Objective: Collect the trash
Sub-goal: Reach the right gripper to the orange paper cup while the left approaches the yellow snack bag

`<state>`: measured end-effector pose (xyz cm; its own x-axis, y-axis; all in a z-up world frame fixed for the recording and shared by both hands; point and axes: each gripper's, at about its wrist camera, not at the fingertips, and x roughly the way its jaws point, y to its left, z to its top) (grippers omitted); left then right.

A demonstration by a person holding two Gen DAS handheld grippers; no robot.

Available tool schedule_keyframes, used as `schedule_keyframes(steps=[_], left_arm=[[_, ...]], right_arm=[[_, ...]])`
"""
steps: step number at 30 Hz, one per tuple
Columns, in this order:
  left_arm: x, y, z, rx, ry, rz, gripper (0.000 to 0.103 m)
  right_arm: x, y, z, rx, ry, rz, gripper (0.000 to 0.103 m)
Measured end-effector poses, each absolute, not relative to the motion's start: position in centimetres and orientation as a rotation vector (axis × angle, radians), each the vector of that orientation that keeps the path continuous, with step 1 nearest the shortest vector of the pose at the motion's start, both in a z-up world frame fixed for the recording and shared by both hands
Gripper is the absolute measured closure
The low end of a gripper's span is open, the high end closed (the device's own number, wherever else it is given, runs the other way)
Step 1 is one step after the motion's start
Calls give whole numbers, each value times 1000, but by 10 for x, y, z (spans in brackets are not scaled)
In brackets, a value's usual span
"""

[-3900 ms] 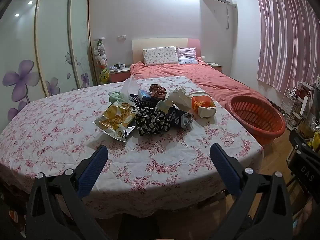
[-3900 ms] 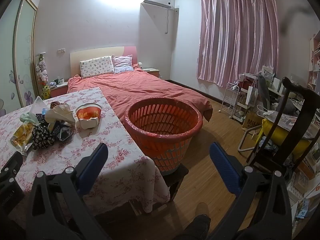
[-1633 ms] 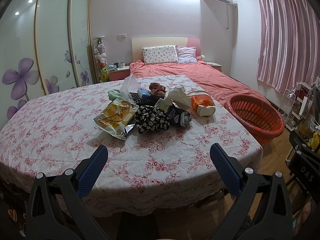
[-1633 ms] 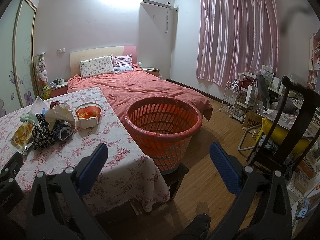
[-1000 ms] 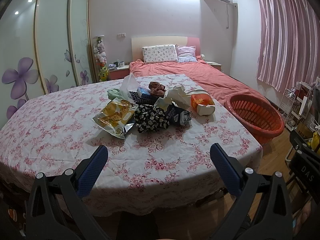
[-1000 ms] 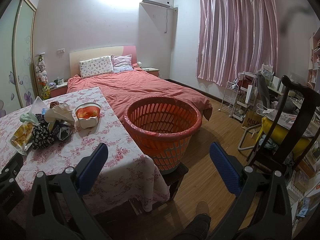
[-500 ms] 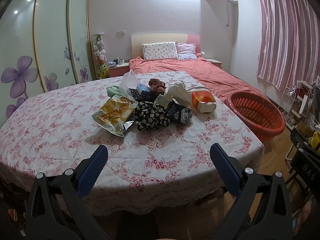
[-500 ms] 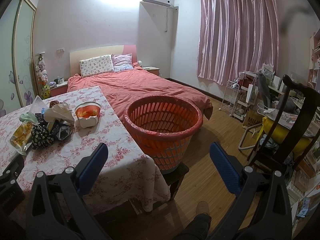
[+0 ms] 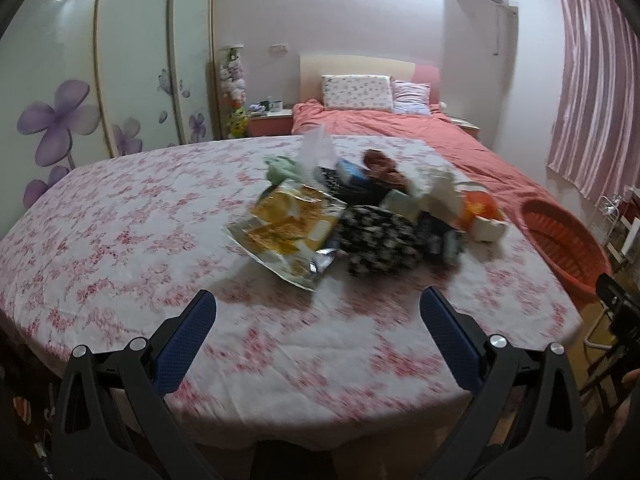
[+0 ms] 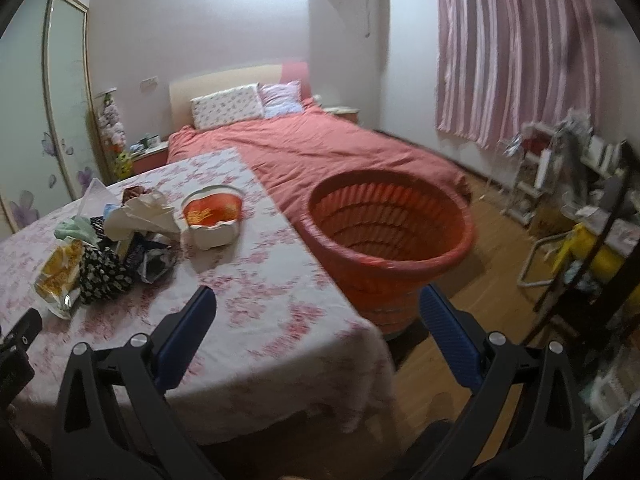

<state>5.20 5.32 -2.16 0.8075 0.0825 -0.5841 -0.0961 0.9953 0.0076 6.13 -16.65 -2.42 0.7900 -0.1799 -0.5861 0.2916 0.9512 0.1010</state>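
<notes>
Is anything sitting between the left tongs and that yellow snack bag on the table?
Nothing visible. The left tongs are open and empty, and only bare floral tablecloth lies between them and the yellow snack bag, the piece of the pile nearest to them.

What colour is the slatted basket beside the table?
Orange-red; the basket shows best in the right wrist view.

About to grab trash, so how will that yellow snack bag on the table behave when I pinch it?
The yellow snack bag looks crinkled and flattish, so probably light and floppy. Its shiny foil edge may slip between pads. It touches the black patterned item, so dragging could nudge that.
</notes>
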Motion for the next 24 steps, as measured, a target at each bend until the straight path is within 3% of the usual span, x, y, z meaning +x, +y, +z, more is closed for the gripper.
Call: schedule_keyframes(steps=[8,24], left_arm=[[90,82,-24,-10,646,122,2],[128,117,-44,-66,748,96,2]], right_arm=[[132,-160,-20,250,611,-188,4],[248,-129,-65,167,825,-94,4]])
